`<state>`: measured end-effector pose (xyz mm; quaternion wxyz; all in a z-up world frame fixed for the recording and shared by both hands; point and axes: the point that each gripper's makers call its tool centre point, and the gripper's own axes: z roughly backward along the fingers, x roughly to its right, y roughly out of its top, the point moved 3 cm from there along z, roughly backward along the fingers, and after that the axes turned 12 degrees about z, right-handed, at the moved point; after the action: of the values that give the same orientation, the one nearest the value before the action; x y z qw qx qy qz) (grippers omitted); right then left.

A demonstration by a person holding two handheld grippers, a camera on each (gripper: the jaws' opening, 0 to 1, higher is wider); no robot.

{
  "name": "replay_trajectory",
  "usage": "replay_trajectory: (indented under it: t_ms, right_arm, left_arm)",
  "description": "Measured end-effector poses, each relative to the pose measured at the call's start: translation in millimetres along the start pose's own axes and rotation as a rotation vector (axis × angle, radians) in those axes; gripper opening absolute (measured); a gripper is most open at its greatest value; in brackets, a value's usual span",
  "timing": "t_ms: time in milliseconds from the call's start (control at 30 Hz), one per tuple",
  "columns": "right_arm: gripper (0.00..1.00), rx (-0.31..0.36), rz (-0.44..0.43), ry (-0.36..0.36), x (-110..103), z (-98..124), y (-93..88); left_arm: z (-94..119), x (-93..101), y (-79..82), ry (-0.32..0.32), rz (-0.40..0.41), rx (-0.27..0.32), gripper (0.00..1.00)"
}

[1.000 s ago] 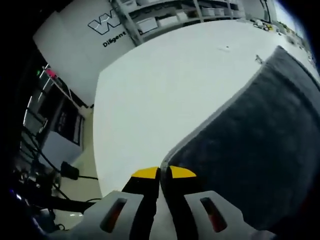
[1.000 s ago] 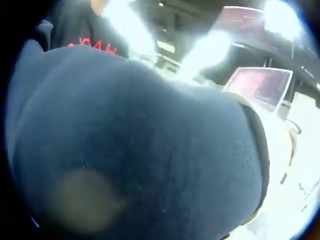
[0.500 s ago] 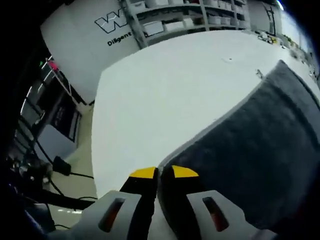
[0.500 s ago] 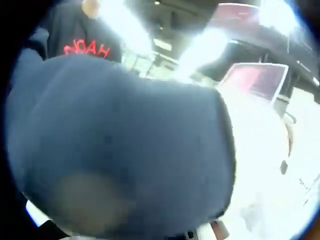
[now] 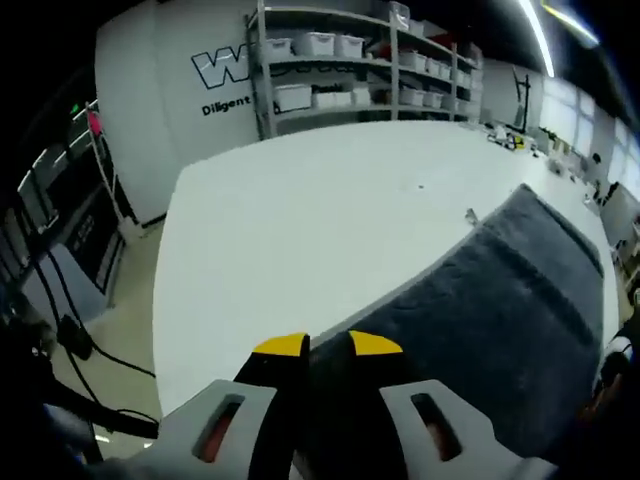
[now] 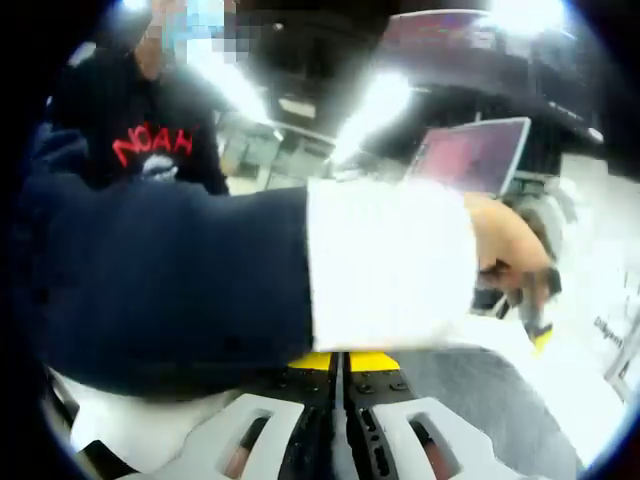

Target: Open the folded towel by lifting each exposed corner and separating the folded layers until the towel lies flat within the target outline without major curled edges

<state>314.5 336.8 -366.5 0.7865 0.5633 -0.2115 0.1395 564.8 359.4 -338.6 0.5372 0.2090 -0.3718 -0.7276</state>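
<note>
Shelving and a logo wall sit behind a big white table (image 5: 300, 220). The grey towel (image 5: 500, 320) is spread toward the table's right edge, the left gripper (image 5: 327, 347) pinching its near corner, probably to tug it flat. The right gripper (image 6: 343, 361) looks closed too, on what I can't tell; a sleeved arm (image 6: 200, 280) crosses it.

towel (image 5: 510, 320) on table (image 5: 300, 210) — right of left gripper (image 5: 326, 345), shelves (image 5: 350, 60) behind
</note>
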Motion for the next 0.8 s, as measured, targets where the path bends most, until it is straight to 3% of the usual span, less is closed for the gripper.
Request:
replay_trajectory:
  t_ms: [300,367,500,633,700,800]
  right_arm:
    - [0.10,0.038,-0.045,-0.021,12.6,32.0,11.9]
    - [0.13,0.033,-0.071,-0.013,16.4,46.0,14.1]
    - [0.19,0.036,-0.061,-0.065,24.5,68.9,18.2]
    - [0.18,0.046,-0.083,-0.100,35.8,94.7,21.0]
    - [0.19,0.050,-0.090,-0.116,42.4,107.2,22.1]
    - [0.21,0.048,-0.096,-0.141,53.7,125.5,20.5]
  left_arm:
    - [8.3,-0.7,28.4,-0.050,0.027,0.095,0.30]
    - [15.8,10.0,33.0,-0.079,0.065,0.141,0.34]
    - [24.3,26.9,38.3,-0.149,0.106,0.189,0.44]
    - [32.6,38.5,45.1,-0.232,0.166,0.247,0.54]
    - [41.1,43.4,44.6,-0.247,0.203,0.299,0.58]
    - [47.0,48.7,46.0,-0.250,0.202,0.301,0.61]
